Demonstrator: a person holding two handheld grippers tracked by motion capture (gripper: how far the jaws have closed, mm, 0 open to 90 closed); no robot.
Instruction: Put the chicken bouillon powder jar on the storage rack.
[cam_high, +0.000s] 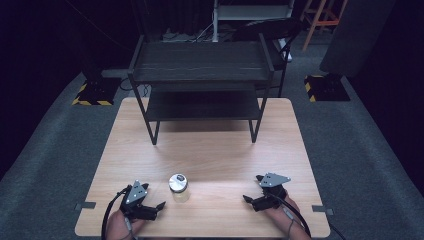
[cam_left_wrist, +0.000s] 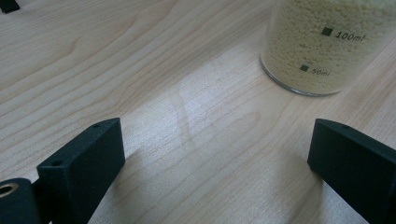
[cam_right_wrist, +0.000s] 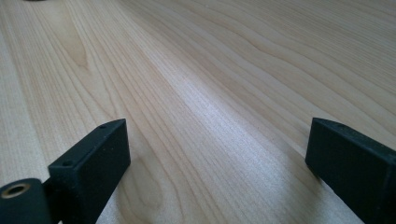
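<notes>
Since nobody's given a task, I'm guessing, but nothing looks started yet. Biggest thing is the wooden table (cam_high: 210, 150) with a black two-tier shelf rack (cam_high: 200, 70) at the far end, both tiers bare. Left gripper (cam_high: 152, 202) and right gripper (cam_high: 252, 192) sit low near the front edge, jaws spread wide, holding nothing. Between them stands a small graduated jar (cam_high: 178, 187) of yellowish granules, metal lid on, untouched, nearer the left gripper.

A clear jar (cam_high: 179, 188) with a silver lid stands upright on the table, holding pale yellow grains, perhaps couscous. It has 50 ml and 100 ml marks. It stands just ahead-right of the left claw (cam_high: 153, 199), untouched.
</notes>
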